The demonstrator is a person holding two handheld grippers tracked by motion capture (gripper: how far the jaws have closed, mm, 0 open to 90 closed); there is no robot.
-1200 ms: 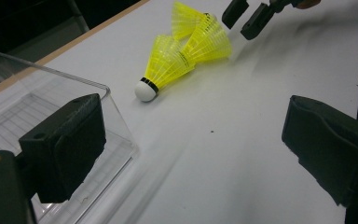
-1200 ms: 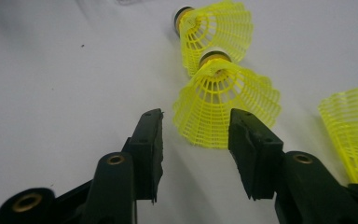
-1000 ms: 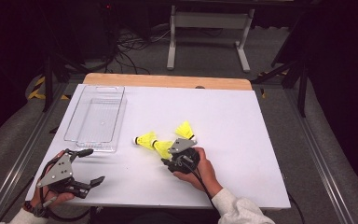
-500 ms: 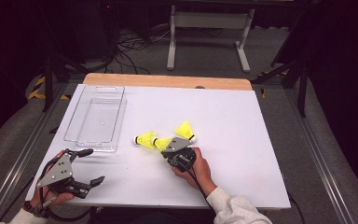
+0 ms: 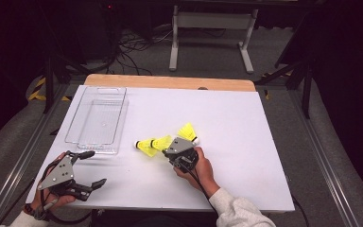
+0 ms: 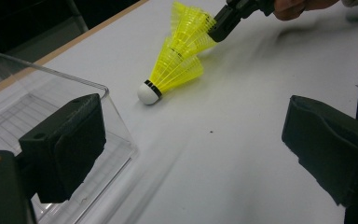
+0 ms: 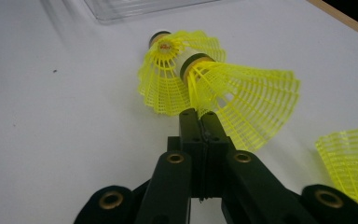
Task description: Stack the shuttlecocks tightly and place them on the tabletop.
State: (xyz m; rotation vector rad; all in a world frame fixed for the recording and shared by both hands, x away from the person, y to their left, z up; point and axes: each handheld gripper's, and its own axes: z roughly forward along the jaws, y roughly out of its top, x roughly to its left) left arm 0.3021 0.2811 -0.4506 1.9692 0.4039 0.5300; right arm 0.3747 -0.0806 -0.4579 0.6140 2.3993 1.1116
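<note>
White tabletop (image 5: pixel 246 123) with a wooden strip (image 5: pixel 170 82) along its far edge. Beyond it, a dim room: grey floor (image 5: pixel 217 52), tangled cables (image 5: pixel 132 45) far left, a pale metal stand (image 5: pixel 212 28) behind centre.

1. The left gripper (image 6: pixel 193 140) has its two black fingers (image 6: pixel 65 144) standing wide apart, nothing between them.
2. A clear plastic tray (image 6: pixel 51 88) sits on the white counter (image 6: pixel 242 154), behind the left-hand finger.
3. Two yellow shuttlecocks (image 6: pixel 177 70) lie nested on the counter beyond, white cork toward the tray.
4. The right gripper (image 6: pixel 221 25) pinches the farther shuttlecock's skirt edge.
</note>
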